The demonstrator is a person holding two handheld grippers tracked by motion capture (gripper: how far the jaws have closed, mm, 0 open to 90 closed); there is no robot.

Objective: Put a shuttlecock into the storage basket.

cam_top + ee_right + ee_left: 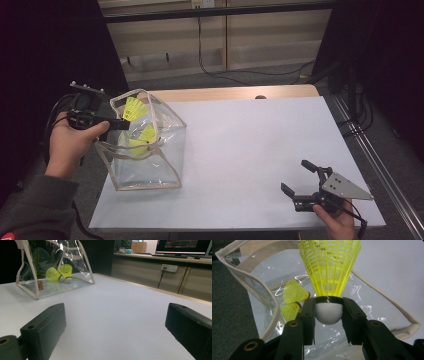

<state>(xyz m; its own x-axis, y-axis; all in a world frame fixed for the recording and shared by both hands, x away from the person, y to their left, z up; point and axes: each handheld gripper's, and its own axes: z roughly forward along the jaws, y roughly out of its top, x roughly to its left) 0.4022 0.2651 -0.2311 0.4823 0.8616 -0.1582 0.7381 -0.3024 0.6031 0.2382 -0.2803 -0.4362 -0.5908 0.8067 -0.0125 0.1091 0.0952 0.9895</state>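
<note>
White table (250, 150): clear plastic bag (150, 165) with beige trim stands at its left edge, mouth up, two yellow shuttlecocks (58, 273) lying inside on the bottom. Left gripper (328, 312), at the bag's mouth, has its jaws clamped on the white cork of a third yellow shuttlecock (329, 272), skirt pointing away from the jaws and over the opening. Right gripper (300, 182) sits low near the table's front right corner, well apart from the bag, jaws spread wide with nothing between them.
</note>
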